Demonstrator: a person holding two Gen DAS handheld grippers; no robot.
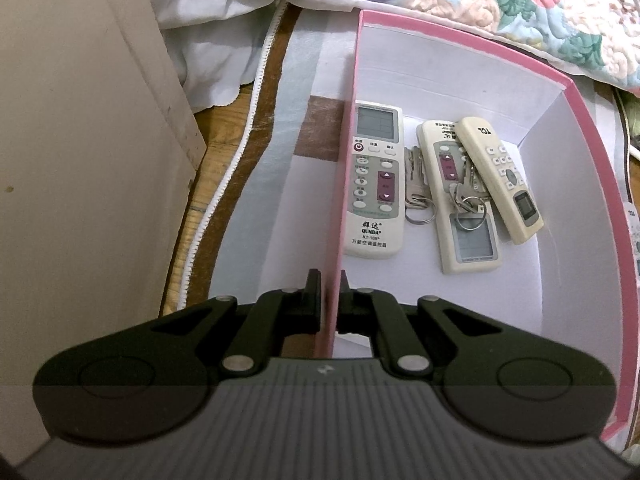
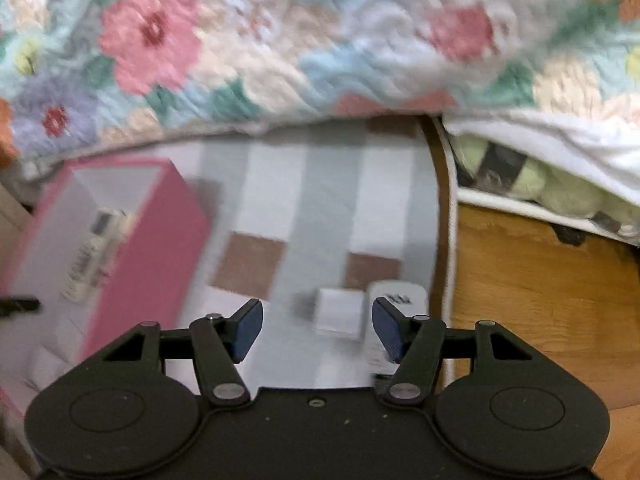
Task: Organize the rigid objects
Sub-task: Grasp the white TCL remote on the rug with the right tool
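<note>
My left gripper (image 1: 330,292) is shut on the near left wall of a pink box (image 1: 472,46) with a white inside. In the box lie three cream remotes: a wide one (image 1: 374,184) by the left wall, a second one (image 1: 460,200) and a slimmer one (image 1: 500,176) leaning across it. Two key bunches (image 1: 418,196) lie between and over them. My right gripper (image 2: 318,330) hangs open over a striped mat, nothing between its pads. Just ahead of it lie a small white block (image 2: 338,314) and a white remote (image 2: 394,320). The pink box (image 2: 156,248) shows blurred at the left.
A striped mat (image 2: 316,200) with brown squares covers a wooden floor (image 2: 540,300). A floral quilt (image 2: 320,40) hangs along the far side. Green soft things (image 2: 532,184) lie under a white sheet at the right. A beige panel (image 1: 80,140) stands left of the box.
</note>
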